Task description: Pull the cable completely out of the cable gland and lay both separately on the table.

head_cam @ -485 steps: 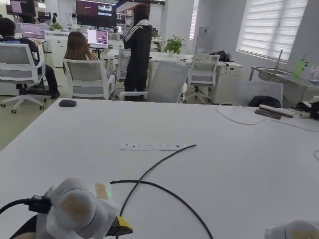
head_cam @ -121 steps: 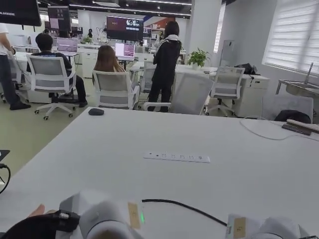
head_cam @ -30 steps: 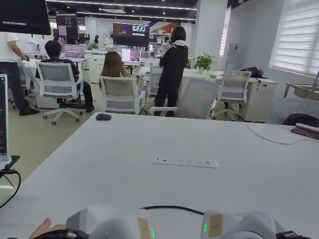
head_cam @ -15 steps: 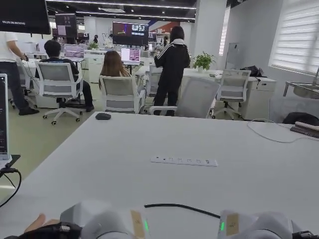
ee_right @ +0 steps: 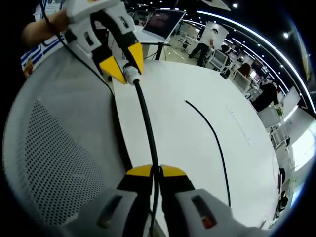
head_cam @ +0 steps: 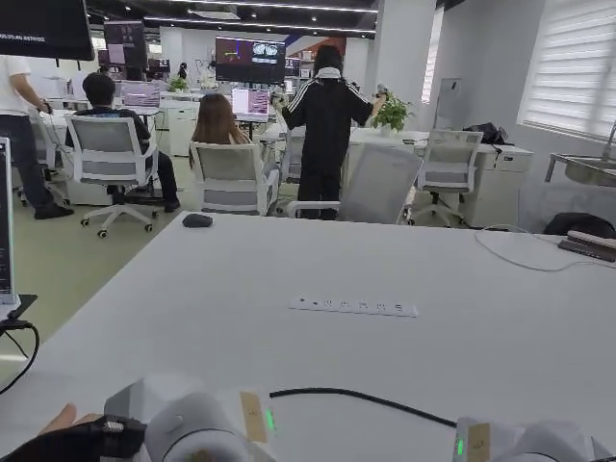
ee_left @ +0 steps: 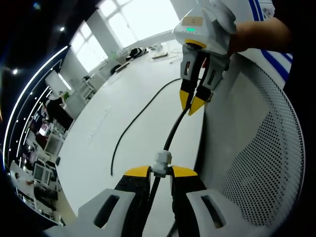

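White plastic cable gland [ee_left: 162, 164] was clamped by the left gripper [ee_left: 160, 172]; the right gripper [ee_right: 154, 171] was closed on the thin black cable [ee_right: 146, 118], along the white table's [ee_right: 207, 113] near edge.

Your two hand-held grippers, white-shelled and yellow-tipped.
Your left gripper [ee_left: 160, 172] and right gripper [ee_right: 154, 171] share one build: a rounded white housing, black fingers [ee_left: 185, 96] ending in yellow wedge tips, and pale grey moulded bodies with dark oblong slots [ee_left: 109, 211] behind the jaws. Each housing carries a tan label [head_cam: 252, 416] with a small green light [head_cam: 268, 421] beside it. You wear a dark cuff [head_cam: 53, 447] at the left hand and a white garment with blue stripes [ee_left: 261, 7].
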The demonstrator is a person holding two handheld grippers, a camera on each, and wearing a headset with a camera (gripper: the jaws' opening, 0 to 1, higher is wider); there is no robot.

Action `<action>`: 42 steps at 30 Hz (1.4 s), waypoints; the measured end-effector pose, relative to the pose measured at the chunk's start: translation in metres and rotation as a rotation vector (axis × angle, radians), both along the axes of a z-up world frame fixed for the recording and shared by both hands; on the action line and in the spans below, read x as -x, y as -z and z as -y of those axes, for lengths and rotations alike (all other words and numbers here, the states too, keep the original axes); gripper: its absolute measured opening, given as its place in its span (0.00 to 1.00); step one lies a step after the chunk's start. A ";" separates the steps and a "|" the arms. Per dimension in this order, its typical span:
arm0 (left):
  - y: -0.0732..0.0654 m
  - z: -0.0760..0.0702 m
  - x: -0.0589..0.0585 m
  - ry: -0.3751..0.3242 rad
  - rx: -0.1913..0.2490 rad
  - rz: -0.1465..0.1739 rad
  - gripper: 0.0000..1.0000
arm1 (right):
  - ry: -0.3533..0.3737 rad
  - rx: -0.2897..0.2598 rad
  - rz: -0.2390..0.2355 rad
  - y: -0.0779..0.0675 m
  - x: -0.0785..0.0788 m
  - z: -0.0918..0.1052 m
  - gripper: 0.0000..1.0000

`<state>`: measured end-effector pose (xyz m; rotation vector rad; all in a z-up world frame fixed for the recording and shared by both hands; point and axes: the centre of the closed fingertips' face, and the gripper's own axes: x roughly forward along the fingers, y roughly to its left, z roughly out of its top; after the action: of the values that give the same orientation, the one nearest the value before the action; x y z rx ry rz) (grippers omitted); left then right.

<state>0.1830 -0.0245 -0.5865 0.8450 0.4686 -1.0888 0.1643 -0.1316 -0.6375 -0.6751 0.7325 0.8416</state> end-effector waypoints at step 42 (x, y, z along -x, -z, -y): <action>-0.009 0.006 -0.003 0.028 0.034 0.030 0.16 | -0.152 -0.091 0.056 -0.034 -0.023 -0.081 0.04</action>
<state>0.1862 -0.0301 -0.5775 0.8389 0.4129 -1.1059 0.1871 -0.0505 -0.6035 -0.6757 0.5942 0.9854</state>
